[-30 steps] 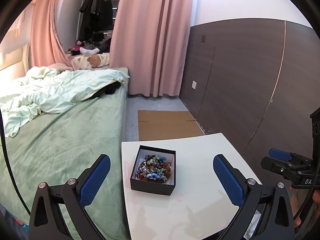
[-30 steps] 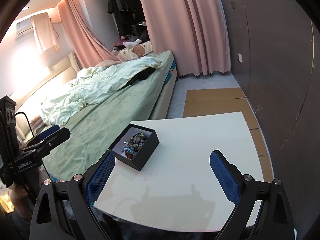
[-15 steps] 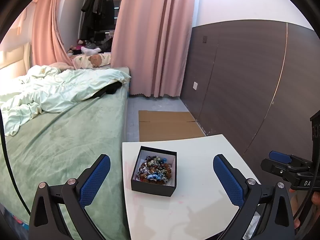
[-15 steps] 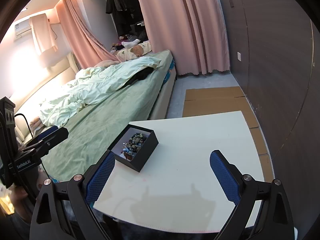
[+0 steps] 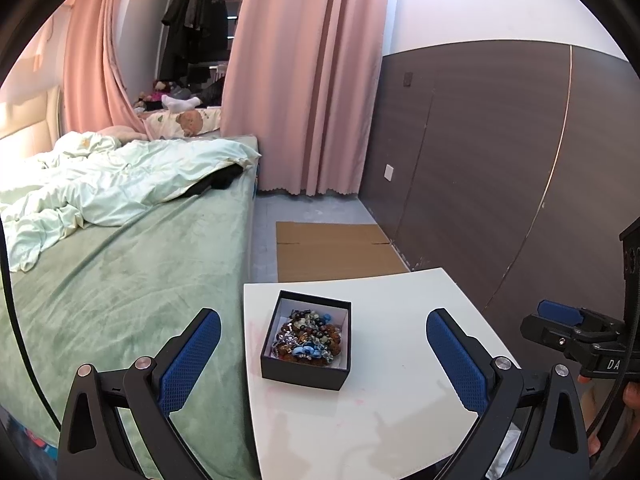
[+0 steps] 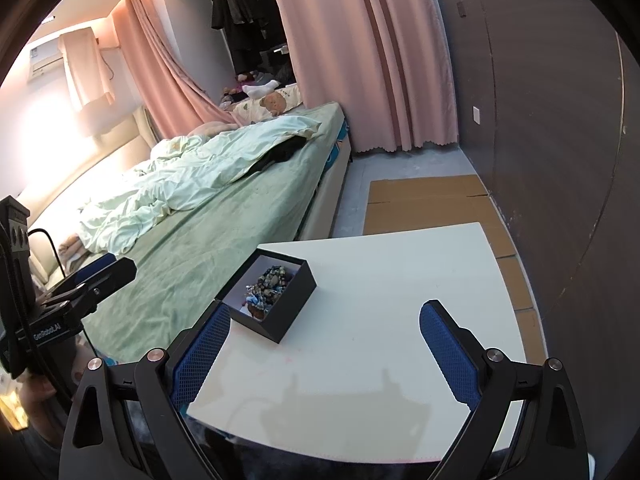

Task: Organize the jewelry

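Since a second ago both cameras have crept slightly nearer the table: the black box (image 5: 306, 338) sits a touch lower and larger between the left gripper's fingers, and in the right wrist view it has slid a little toward the left finger. Nothing on the table itself has shifted.

At the far left lies the bed (image 5: 120, 272), its green cover running along the table's left edge, with a pale rumpled duvet (image 5: 120, 184) toward the headboard. The left gripper (image 5: 320, 360) hovers above the table's near edge, its blue-padded fingers (image 5: 190, 360) spread wide and holding nothing. Framed between them, the open box rests on the white table (image 5: 400, 400) close to the left edge, nearer the far left corner than the near one. Inside it the jewelry (image 5: 308, 336) lies as a tangled heap of amber, dark and blue beads; single pieces cannot be told apart.

The right gripper (image 6: 324, 356) hangs over the near edge too, its fingers likewise parted and empty, with the box (image 6: 280, 304) just ahead of its left fingertip and the broad bare right half of the table in front. Beyond the far edge a sheet of cardboard (image 5: 332, 248) lies flat on the floor, pink curtains (image 5: 312, 80) hang behind it, and a dark panelled wall (image 5: 500, 160) closes the right side.
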Tool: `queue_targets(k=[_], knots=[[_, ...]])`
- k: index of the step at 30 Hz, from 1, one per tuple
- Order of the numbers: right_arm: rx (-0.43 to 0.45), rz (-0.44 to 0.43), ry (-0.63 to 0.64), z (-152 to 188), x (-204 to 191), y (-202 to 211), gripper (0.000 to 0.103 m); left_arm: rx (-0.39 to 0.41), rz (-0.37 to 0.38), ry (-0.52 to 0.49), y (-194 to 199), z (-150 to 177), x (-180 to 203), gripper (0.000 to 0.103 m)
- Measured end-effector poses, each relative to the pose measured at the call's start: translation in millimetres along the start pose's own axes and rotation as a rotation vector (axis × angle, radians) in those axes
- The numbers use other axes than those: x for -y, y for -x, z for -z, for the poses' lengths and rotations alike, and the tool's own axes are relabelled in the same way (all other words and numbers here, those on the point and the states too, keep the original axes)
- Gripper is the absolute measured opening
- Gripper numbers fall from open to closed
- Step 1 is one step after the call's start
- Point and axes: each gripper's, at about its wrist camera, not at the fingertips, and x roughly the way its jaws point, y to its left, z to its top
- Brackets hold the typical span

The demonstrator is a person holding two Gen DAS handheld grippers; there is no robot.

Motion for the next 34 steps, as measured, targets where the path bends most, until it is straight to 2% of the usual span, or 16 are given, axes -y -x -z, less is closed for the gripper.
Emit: queue_targets(k=[24,34], knots=[[-0.016,0.024,0.001,6,-5,-1,0.096,-0.002,-0.019,-0.002,2,3,4,0.103],[-0.025,0.037,0.003,11,-6,-2,0.096,-0.027,-0.034,-0.003,-3,6,-1,0.103]])
